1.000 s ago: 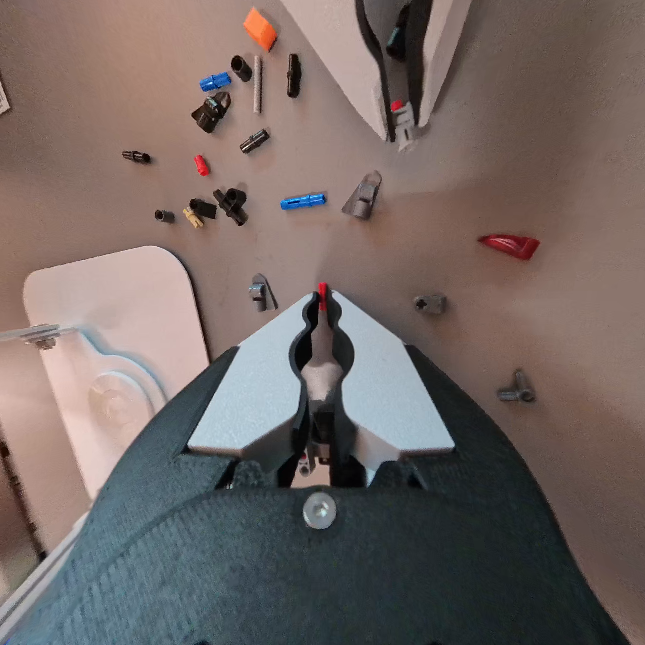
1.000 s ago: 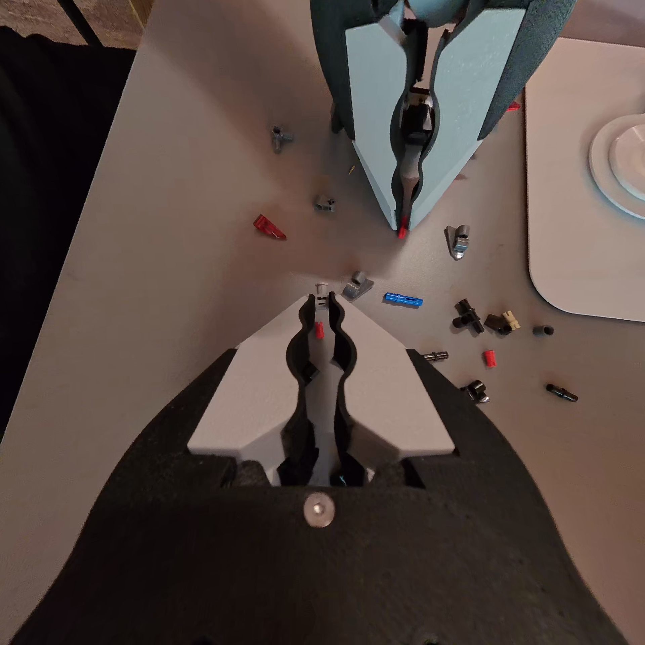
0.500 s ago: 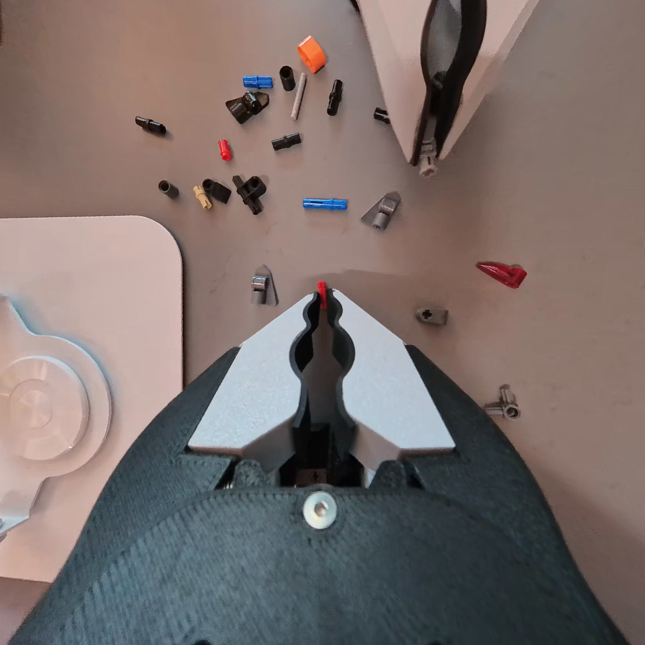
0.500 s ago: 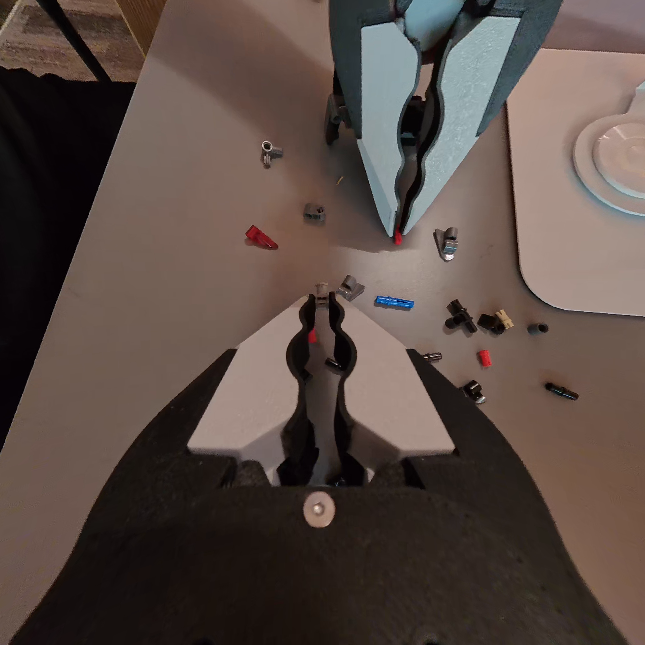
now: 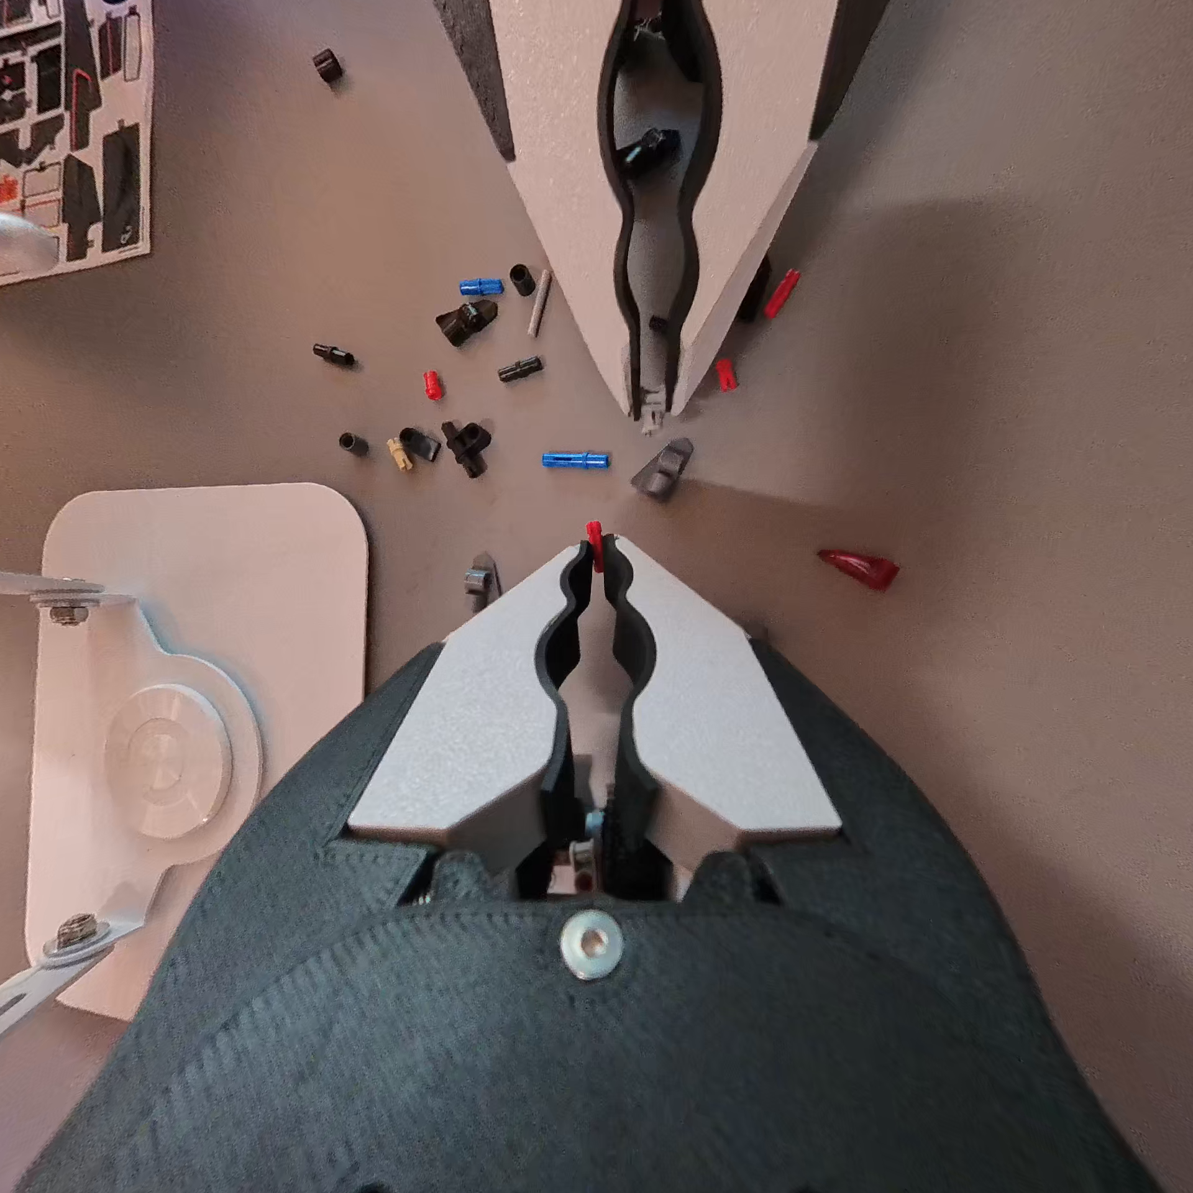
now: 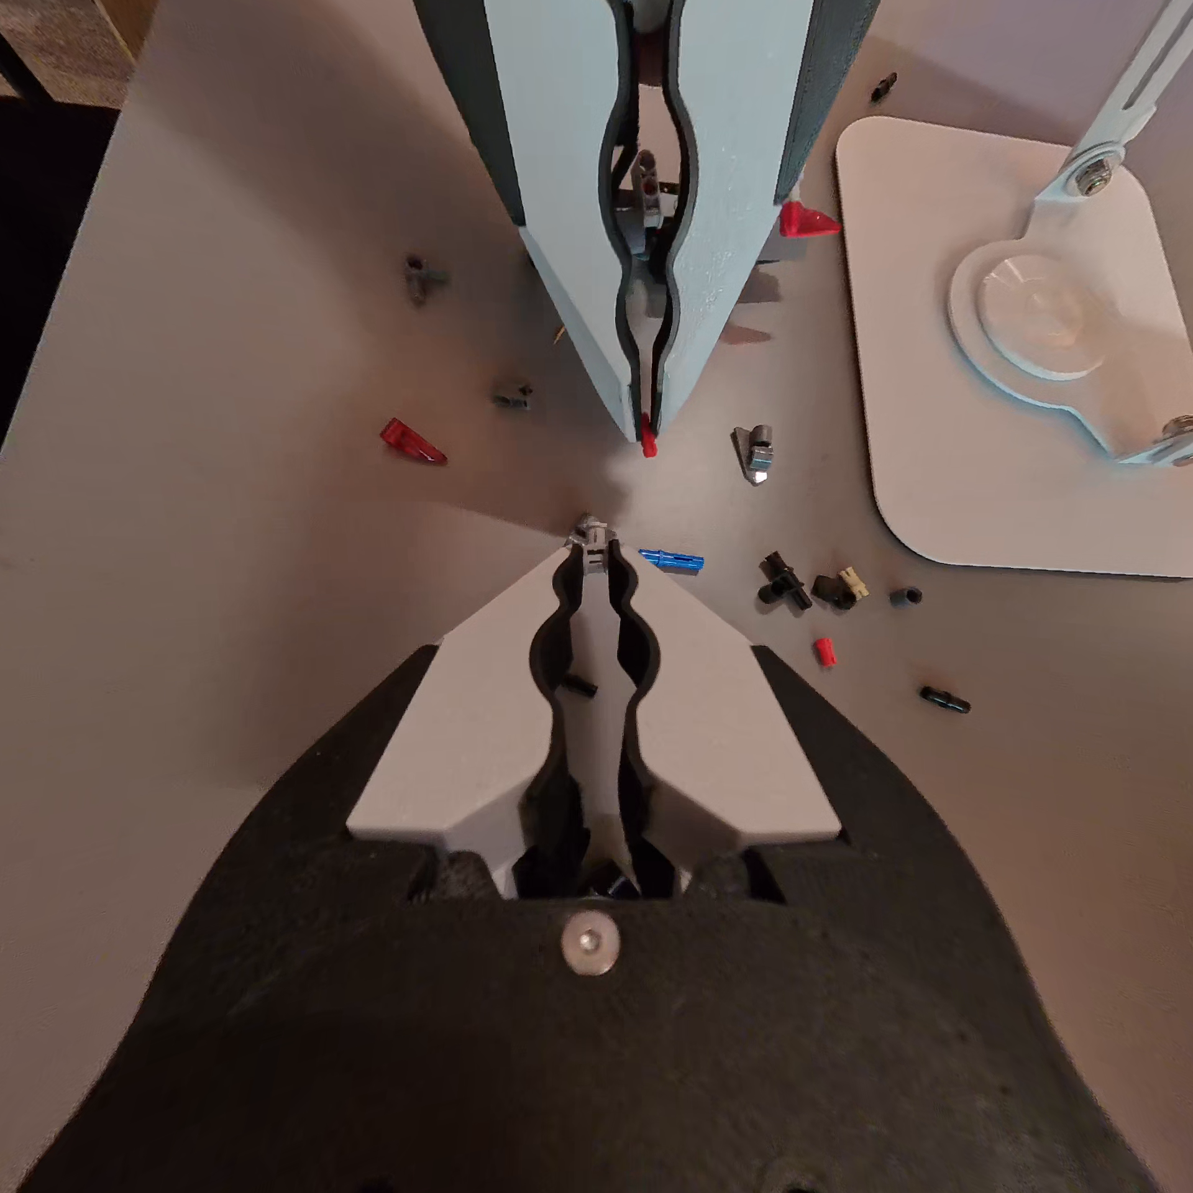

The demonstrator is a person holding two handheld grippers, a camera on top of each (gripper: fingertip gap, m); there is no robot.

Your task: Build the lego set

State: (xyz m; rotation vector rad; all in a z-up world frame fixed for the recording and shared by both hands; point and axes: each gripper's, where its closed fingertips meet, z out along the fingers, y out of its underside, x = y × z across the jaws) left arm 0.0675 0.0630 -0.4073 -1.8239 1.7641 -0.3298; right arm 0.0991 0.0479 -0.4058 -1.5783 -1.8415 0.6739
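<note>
Inspector: Status of the pieces in hand?

Assessor: Red pin (image 5: 594,545) pinched at the left gripper (image 5: 597,549) tips; small grey connector (image 6: 592,541) clamped in the right gripper (image 6: 591,555), tips facing, apart.

Inspector: Progress?

Assessor: Early, I judge. Unjoined; blue pin (image 5: 574,459) and black connectors (image 5: 466,445) lie loose beyond the left tips.

Sticker sheet (image 5: 71,129) cut off at the corner (top-left edge).
</note>
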